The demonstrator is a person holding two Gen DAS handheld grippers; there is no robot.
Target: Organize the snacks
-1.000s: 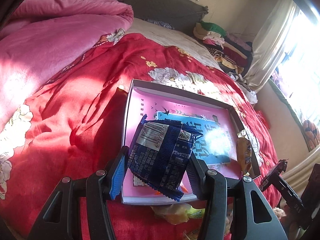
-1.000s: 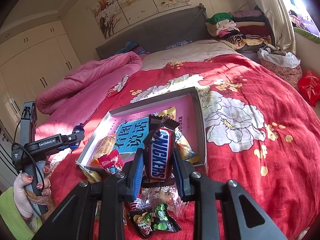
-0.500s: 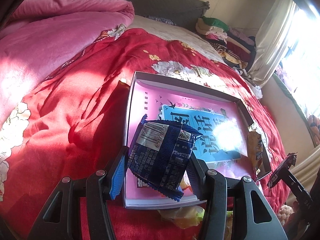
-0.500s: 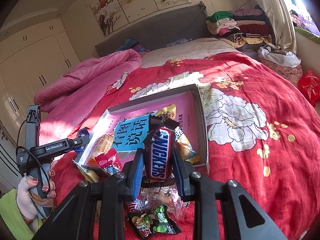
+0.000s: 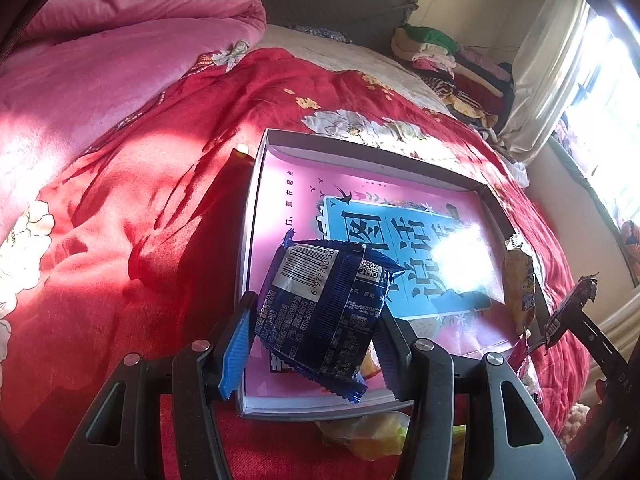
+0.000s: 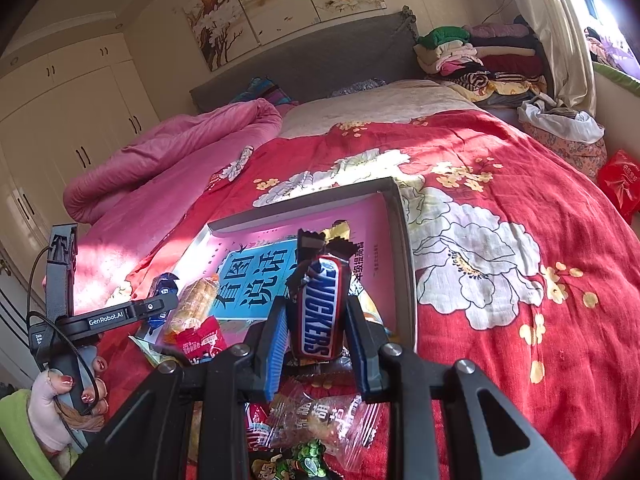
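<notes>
Left gripper (image 5: 316,344) clamped on a dark blue snack packet (image 5: 320,312), barcode end tilted up and away, hanging over the near corner of the box (image 5: 256,184) on the bed (image 5: 132,208). Right gripper (image 6: 316,344) squeezing a Snickers bar (image 6: 320,312), long axis pointing away, above the box's near edge.

This is a bedroom in a home. Ahead of the tools spreads a bed under a red flowered bedspread (image 6: 500,240), with a rumpled pink quilt (image 6: 168,152) to the left and a grey padded headboard (image 6: 312,64) beyond. Flower paintings (image 6: 288,4) hang above it, cream wardrobe doors (image 6: 68,120) stand far left, folded clothes (image 6: 480,52) and a curtain (image 5: 544,80) to the right.
</notes>
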